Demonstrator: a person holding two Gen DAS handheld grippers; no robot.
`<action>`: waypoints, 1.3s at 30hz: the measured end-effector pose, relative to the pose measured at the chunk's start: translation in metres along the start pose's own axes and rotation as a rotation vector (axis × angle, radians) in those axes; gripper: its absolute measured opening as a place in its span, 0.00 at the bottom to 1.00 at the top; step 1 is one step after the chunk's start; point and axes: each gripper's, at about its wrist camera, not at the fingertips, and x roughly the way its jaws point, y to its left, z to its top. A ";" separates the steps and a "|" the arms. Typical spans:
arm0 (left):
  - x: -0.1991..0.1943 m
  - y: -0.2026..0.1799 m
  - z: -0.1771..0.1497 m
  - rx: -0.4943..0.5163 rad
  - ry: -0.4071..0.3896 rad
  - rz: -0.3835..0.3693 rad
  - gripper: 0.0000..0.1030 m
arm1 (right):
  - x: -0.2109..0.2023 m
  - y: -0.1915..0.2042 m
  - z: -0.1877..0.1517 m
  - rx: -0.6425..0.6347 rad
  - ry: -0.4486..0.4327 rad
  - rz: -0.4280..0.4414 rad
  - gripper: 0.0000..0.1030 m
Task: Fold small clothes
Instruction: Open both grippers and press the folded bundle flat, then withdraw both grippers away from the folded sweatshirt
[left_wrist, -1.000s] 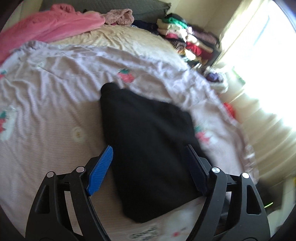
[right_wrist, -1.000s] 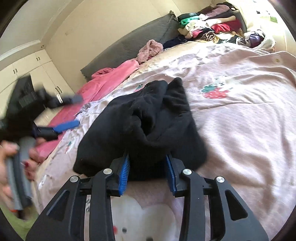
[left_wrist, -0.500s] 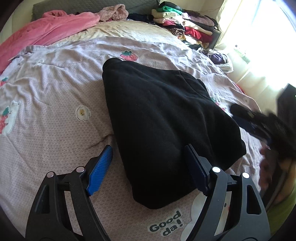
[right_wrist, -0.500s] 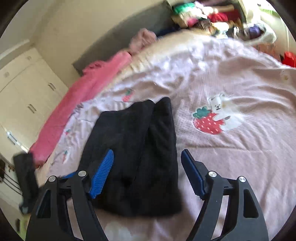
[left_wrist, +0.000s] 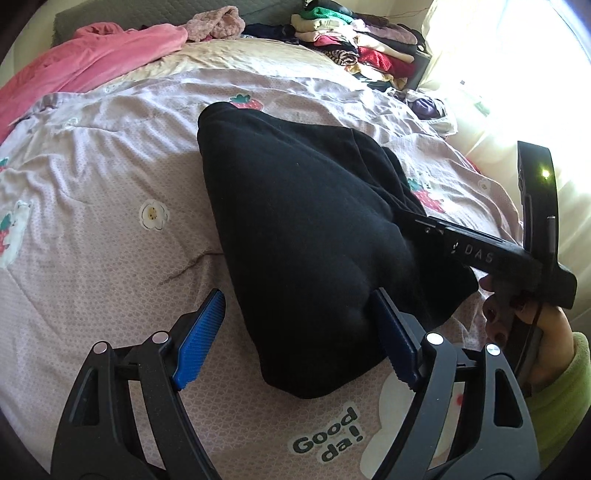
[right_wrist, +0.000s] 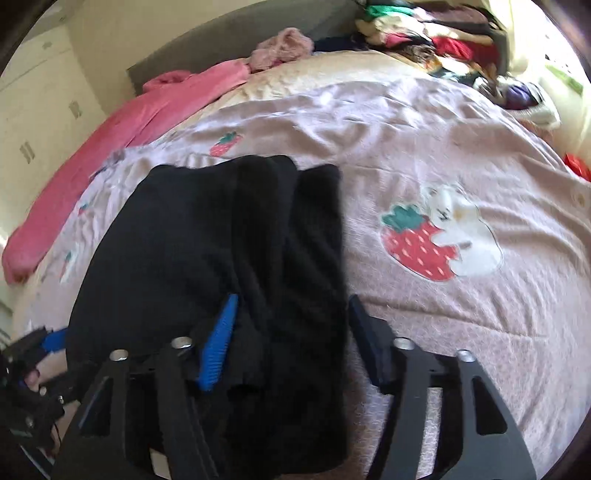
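Sunlit from a window on the right, the bed (left_wrist: 92, 229) wears a pale pink quilt printed with strawberries and flowers, with a pink blanket (left_wrist: 92, 59) and a stack of folded clothes (left_wrist: 354, 44) at its far side. Your black garment (left_wrist: 306, 229) lies folded in the middle of the quilt. Your left gripper (left_wrist: 299, 325) is spread wide, its blue pads either side of the garment's near end without pressing it. Your right gripper (right_wrist: 291, 339) is closing, with the garment's right-hand fold lying between its pads; they do not yet pinch the cloth. Your right hand (left_wrist: 535, 332), in a green sleeve (left_wrist: 569, 387), shows beside the garment.
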 end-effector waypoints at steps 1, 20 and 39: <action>-0.001 0.000 0.000 0.000 0.000 0.001 0.71 | -0.004 0.000 0.000 0.002 -0.005 0.006 0.61; -0.021 -0.002 -0.009 0.022 -0.025 -0.011 0.70 | -0.104 0.015 -0.014 -0.026 -0.213 -0.012 0.79; -0.060 0.004 -0.006 -0.010 -0.107 0.010 0.91 | -0.140 0.033 -0.024 -0.078 -0.323 -0.061 0.95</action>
